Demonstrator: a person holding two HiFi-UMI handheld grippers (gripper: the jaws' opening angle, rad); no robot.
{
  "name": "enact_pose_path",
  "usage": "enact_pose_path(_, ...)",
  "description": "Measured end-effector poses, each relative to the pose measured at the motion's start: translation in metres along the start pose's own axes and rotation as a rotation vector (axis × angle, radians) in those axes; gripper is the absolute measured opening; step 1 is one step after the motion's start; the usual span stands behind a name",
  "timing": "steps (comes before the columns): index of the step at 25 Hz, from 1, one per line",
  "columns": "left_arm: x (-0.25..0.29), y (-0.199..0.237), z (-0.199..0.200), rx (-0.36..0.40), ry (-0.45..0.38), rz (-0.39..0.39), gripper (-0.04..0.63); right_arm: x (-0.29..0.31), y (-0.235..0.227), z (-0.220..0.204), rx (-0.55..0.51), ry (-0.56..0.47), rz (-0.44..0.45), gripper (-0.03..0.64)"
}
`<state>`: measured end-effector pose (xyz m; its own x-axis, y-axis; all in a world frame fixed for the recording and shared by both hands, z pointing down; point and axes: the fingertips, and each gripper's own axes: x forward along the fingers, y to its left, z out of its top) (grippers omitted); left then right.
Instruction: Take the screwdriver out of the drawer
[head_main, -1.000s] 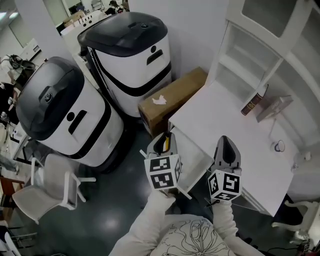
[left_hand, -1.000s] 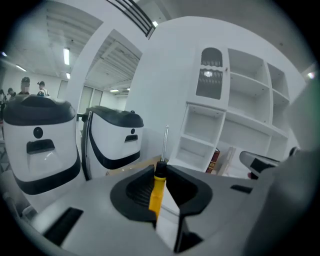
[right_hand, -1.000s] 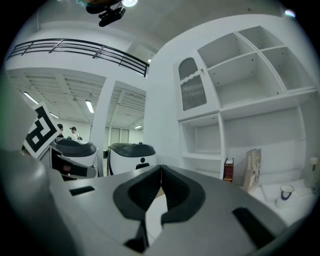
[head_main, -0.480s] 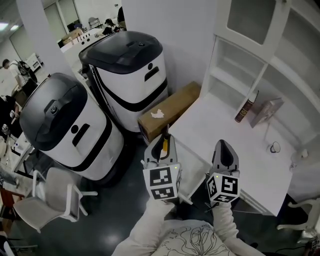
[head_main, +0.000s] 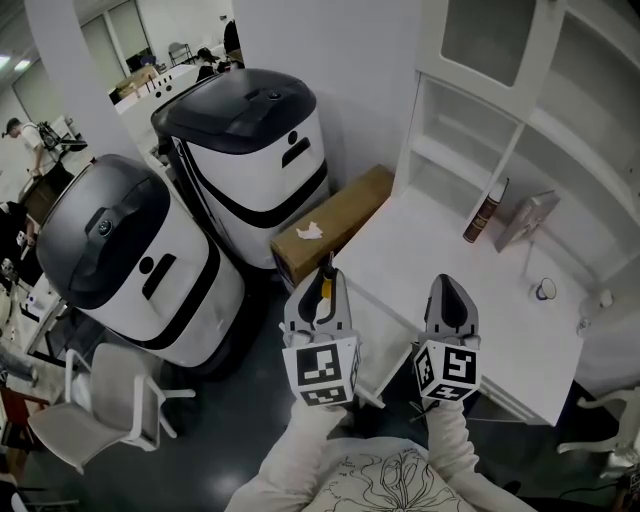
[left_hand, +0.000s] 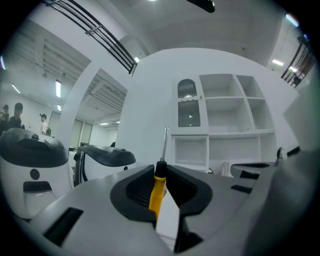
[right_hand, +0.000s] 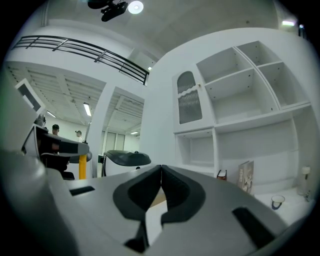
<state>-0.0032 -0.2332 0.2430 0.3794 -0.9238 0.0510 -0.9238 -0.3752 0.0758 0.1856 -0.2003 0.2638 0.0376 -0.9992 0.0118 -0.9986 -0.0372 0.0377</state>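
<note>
Screwdriver clear of the drawer, pinched in the left gripper

The left gripper view shows what the head view barely hints at. The left gripper (left_hand: 159, 176) has its jaws drawn narrow onto the yellow handle of the screwdriver (left_hand: 157, 189), whose metal shaft stands up past the tips. From the head view, the left gripper (head_main: 320, 296) holds the screwdriver (head_main: 324, 284) above the open white drawer (head_main: 388, 322), beside the right gripper (head_main: 449, 292). The right gripper view shows the right gripper's (right_hand: 161, 172) pads pressed together with nothing between them. The white desk (head_main: 440, 250) carries a brown bottle (head_main: 478, 215), a book (head_main: 520, 222) and a small cup (head_main: 542, 290) under white shelves (head_main: 470, 140). A cardboard box (head_main: 335, 225) and two large black-and-white machines (head_main: 250, 150) stand on the dark floor (head_main: 230, 420).
</note>
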Motion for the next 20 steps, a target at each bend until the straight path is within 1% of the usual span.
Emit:
enact_pose_path(11,-0.0049,-0.0044,0.0019,0.017,-0.047,-0.005,0.069,-0.0021,-0.0084,-0.0015,0.009,0.005,-0.019,0.003)
enact_pose_path(20,-0.0039,-0.0054,-0.0008,0.031,-0.043,-0.006,0.069,0.0001,-0.0083,-0.0042,0.01,0.012,-0.016,0.003)
